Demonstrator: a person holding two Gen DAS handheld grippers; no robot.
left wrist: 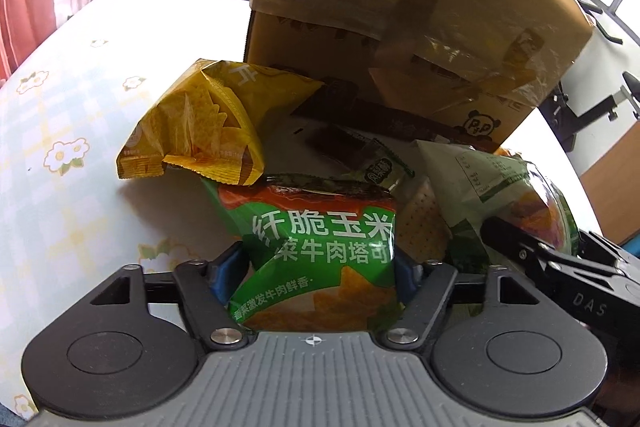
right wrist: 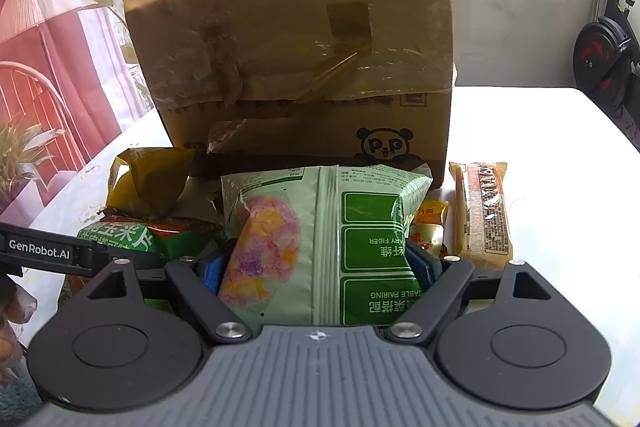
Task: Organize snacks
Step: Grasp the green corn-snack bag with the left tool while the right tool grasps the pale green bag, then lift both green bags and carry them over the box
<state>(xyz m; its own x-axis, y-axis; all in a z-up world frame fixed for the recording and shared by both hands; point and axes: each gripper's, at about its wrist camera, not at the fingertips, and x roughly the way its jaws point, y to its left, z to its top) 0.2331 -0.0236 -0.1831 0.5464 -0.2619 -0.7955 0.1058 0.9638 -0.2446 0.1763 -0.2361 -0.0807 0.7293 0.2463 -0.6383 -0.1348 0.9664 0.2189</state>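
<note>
**Two grippers on two snack bags before a cardboard box**

A table [left wrist: 60, 107] under a pale checked cloth with daisy prints fills the left of the left wrist view; red curtains hang at the upper left, and an exercise bike [right wrist: 600, 55] stands at the right edge of the right wrist view. A taped cardboard box [right wrist: 304, 39] with a panda logo rises in the centre of both views, and the snacks lie heaped just in front of it.

The left gripper [left wrist: 320, 263] has a green corn chip bag [left wrist: 320, 247] between its blue pads at the bottom centre; the jaws stand fairly wide and the pads press the bag's sides. A yellow chip bag [left wrist: 200, 127] lies to the upper left of it, touching its top edge. Dark flat packets [left wrist: 344, 143] lie behind, against the box.

The right gripper [right wrist: 320, 271] grips a pale green bag [right wrist: 320, 235] with a clear window showing coloured crisps, its jaws wide around it. A tan wrapped bar [right wrist: 484, 211] lies apart at the right, and small yellow sachets [right wrist: 430, 227] sit between bar and bag.
</note>
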